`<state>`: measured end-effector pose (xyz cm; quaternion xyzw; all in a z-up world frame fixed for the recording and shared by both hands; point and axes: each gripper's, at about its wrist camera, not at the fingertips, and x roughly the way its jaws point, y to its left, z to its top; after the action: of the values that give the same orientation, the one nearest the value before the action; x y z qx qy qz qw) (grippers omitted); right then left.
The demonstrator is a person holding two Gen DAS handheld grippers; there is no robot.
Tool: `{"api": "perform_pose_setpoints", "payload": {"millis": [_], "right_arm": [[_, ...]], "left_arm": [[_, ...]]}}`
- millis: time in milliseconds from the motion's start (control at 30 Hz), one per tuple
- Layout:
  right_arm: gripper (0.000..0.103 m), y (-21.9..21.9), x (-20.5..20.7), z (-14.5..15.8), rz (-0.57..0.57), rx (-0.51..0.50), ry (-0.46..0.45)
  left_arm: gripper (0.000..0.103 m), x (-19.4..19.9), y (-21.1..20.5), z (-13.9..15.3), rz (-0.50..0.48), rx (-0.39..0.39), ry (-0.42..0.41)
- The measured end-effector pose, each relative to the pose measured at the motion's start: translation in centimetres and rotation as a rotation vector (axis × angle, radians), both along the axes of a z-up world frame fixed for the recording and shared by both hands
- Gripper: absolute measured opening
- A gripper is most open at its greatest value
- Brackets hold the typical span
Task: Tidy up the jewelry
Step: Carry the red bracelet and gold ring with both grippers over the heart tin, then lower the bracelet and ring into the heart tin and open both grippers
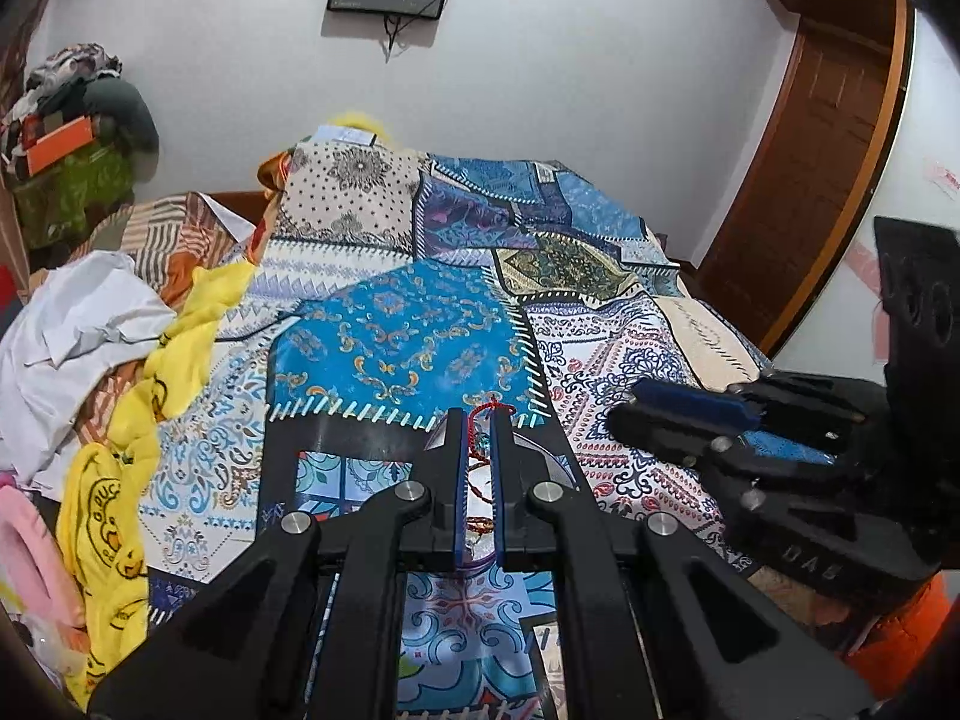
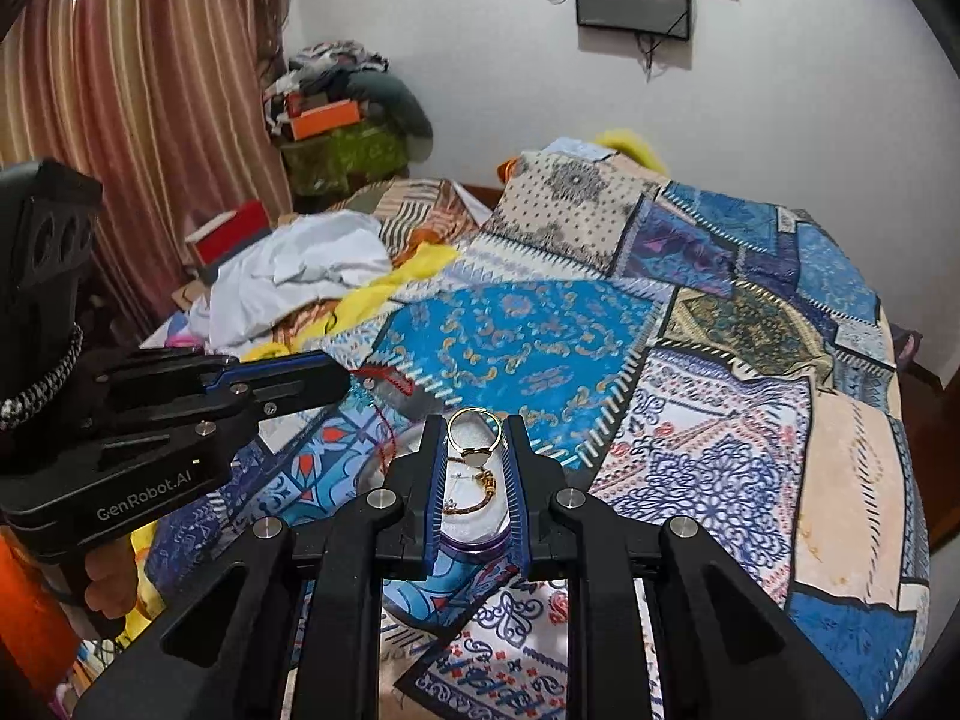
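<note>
My left gripper (image 1: 478, 414) is shut on a red thread bracelet (image 1: 480, 420) that loops out past its tips and trails between the fingers, above a clear dish (image 1: 540, 450). My right gripper (image 2: 474, 420) is shut on a gold ring (image 2: 474, 435) held upright at its tips. Below it lies the clear dish (image 2: 474, 531) with a gold-brown bracelet (image 2: 474, 495) inside. The left gripper also shows in the right wrist view (image 2: 336, 378), with the red thread (image 2: 384, 381) hanging from it. The right gripper shows in the left wrist view (image 1: 630, 414).
A patchwork bedspread (image 1: 396, 348) covers the bed. Yellow cloth (image 1: 150, 396) and white cloth (image 1: 78, 330) are heaped on the left side. A pile of clothes and boxes (image 2: 342, 120) stands by the striped curtain (image 2: 150, 108). A wooden door (image 1: 822, 138) is at the right.
</note>
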<state>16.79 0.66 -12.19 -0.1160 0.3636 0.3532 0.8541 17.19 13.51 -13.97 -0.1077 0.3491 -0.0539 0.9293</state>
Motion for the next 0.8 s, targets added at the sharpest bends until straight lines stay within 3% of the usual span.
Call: {"api": "perform_pose_setpoints", "payload": {"millis": [333, 800], "right_arm": [[0.016, 1.6, 1.3, -3.4, 0.034, -0.08, 0.081], [0.017, 2.2, 1.8, -5.5, 0.032, -0.133, 0.141]], "left_arm": [[0.005, 2.4, 0.0, -2.9, -0.028, -0.019, 0.06], [0.005, 3.4, -0.1, -5.8, -0.057, -0.032, 0.137]]}}
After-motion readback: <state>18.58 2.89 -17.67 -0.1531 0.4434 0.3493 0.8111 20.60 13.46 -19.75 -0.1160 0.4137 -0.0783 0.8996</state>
